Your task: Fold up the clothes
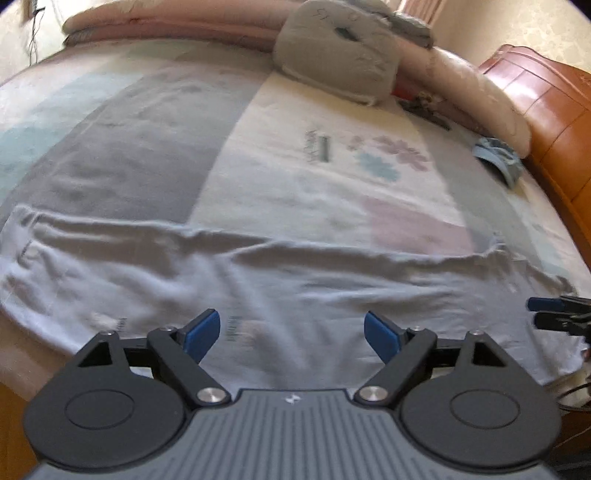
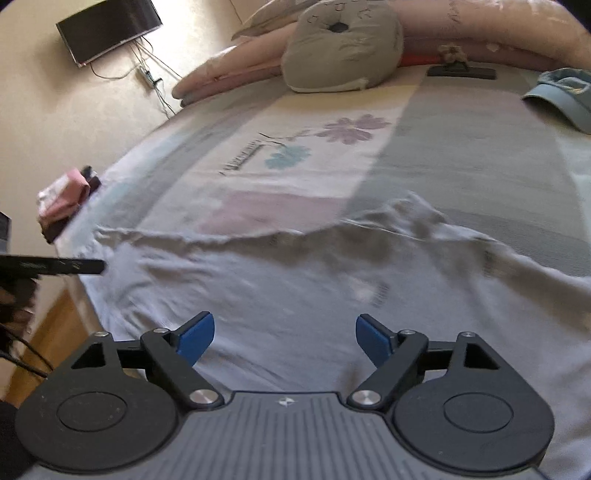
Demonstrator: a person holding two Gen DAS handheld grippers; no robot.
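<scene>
A white garment [image 1: 258, 280] lies spread flat across the near part of the bed, wrinkled, with a small print near its front edge. My left gripper [image 1: 291, 334] hovers open just above its near edge, nothing between the blue pads. The same white garment [image 2: 295, 280] fills the lower half of the right wrist view, its far edge bunched up at the right. My right gripper [image 2: 285, 338] is open over it and holds nothing. The right gripper's fingers [image 1: 554, 314] show at the right edge of the left wrist view; the left gripper's finger [image 2: 59, 266] shows at the left of the right wrist view.
The bed sheet [image 1: 295, 158] has grey, white and pastel panels with flower prints. A grey pillow [image 1: 340, 59] and pink bedding [image 1: 166, 26] lie at the far side. A blue cap [image 2: 561, 96], folded pink clothes [image 2: 66, 195], an orange wooden headboard [image 1: 546, 110] and a wall television [image 2: 109, 29] surround it.
</scene>
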